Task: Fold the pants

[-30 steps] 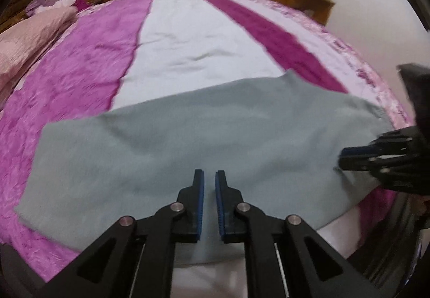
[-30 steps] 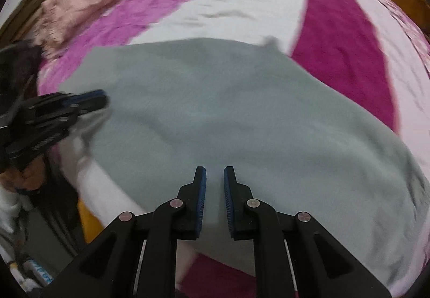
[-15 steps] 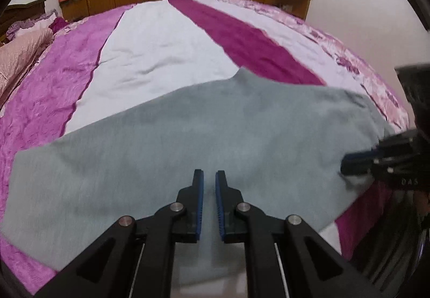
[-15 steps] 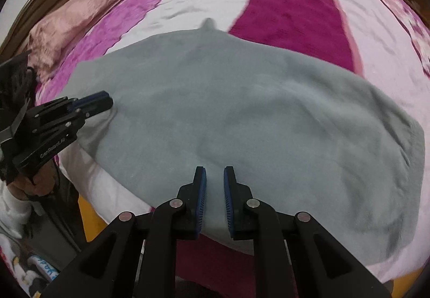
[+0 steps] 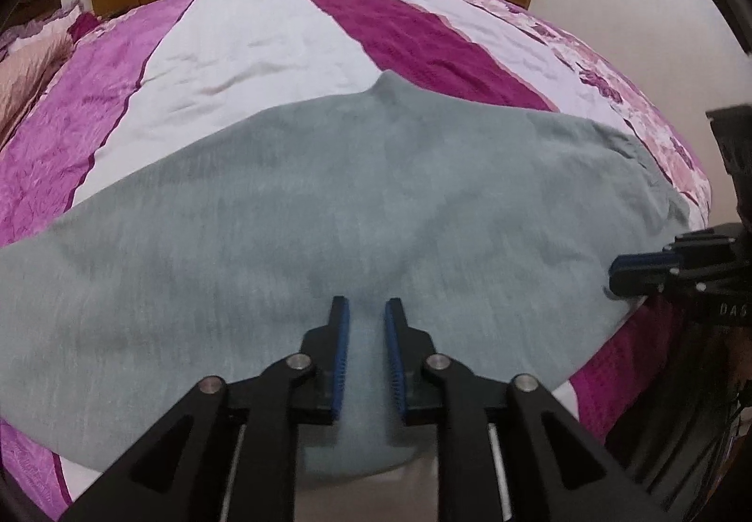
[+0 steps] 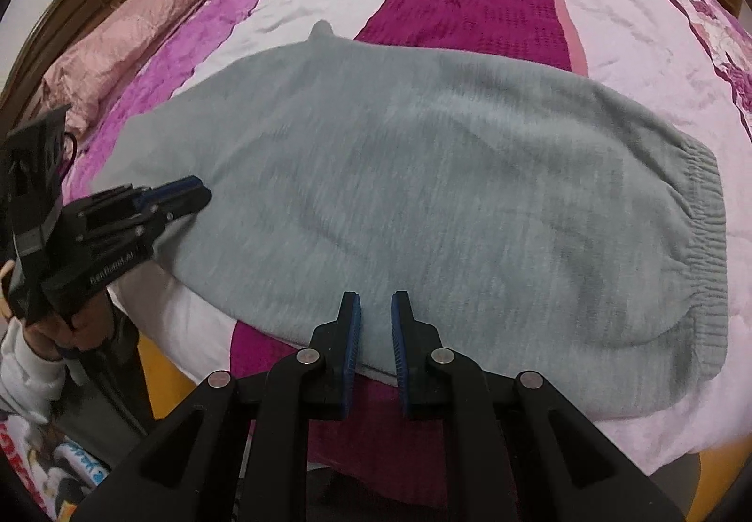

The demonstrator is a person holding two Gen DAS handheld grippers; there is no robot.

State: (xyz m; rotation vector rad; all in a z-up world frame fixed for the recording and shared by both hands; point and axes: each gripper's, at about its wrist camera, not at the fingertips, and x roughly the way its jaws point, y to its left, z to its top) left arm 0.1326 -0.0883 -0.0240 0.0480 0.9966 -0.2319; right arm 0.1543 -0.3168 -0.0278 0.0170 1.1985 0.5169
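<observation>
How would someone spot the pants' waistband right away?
Start at the bed's striped purple and white bedspread; the grey pants lie across its near edge. The waistband is their right-hand end in the right wrist view, the only part gathered into ribbed elastic puckers.

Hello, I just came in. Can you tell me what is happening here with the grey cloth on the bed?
A person holds a gripper in each hand and is folding grey pants that lie flat across a striped pink and purple bedspread. The left gripper is over the near edge of the pants, and its jaws are opening with the cloth between them. The right gripper is at the near edge toward the elastic waistband, its jaws shut on the cloth there.
</observation>
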